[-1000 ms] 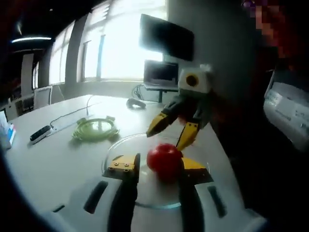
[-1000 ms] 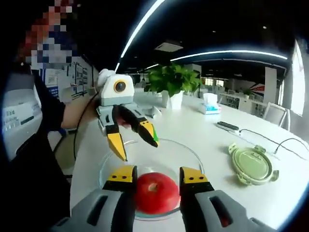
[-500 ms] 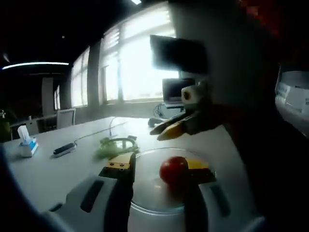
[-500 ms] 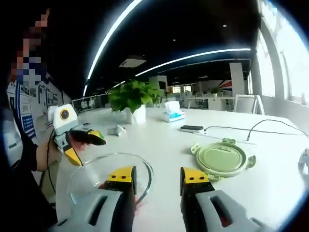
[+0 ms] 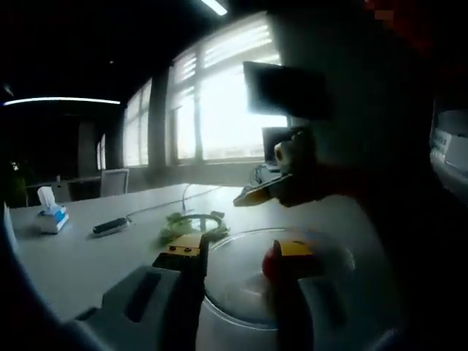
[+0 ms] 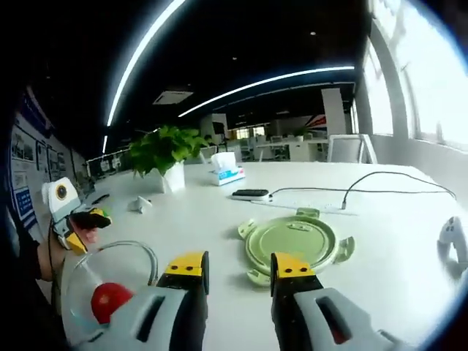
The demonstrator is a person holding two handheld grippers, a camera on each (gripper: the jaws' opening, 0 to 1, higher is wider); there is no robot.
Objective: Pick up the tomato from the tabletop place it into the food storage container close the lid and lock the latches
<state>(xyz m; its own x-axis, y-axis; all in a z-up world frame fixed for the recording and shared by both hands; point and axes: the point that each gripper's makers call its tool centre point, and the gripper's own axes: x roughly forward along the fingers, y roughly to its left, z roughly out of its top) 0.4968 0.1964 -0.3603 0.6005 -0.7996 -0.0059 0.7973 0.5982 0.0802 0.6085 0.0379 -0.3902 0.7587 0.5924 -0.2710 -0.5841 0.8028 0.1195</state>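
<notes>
- The tomato [image 6: 110, 300] lies inside the clear container [image 6: 77, 281], which stands near the desk [image 6: 395, 219] edge on the person's side; judged from that, the placing step is done and the lid is next.
- The right gripper [image 6: 235, 268] points at the green lid [image 6: 289, 241], which lies flat on the desk beyond the container; its jaws stand apart with nothing between them, likely lined up to take the lid.
- The left gripper [image 5: 234, 248] hangs low over the container [image 5: 322, 252], jaws apart and holding nothing; the tomato [image 5: 274, 262] sits beside its right jaw, whether touching I cannot tell.
- Count: one tomato, one container, one lid [image 5: 186, 221], two grippers.
- Elsewhere on the desk: one tissue box [image 6: 224, 170], one potted plant [image 6: 164, 153], one dark remote [image 6: 251, 194], one cable [image 6: 380, 179].
- The lid's latch tabs stick out around its rim; their number is too small to tell surely.
</notes>
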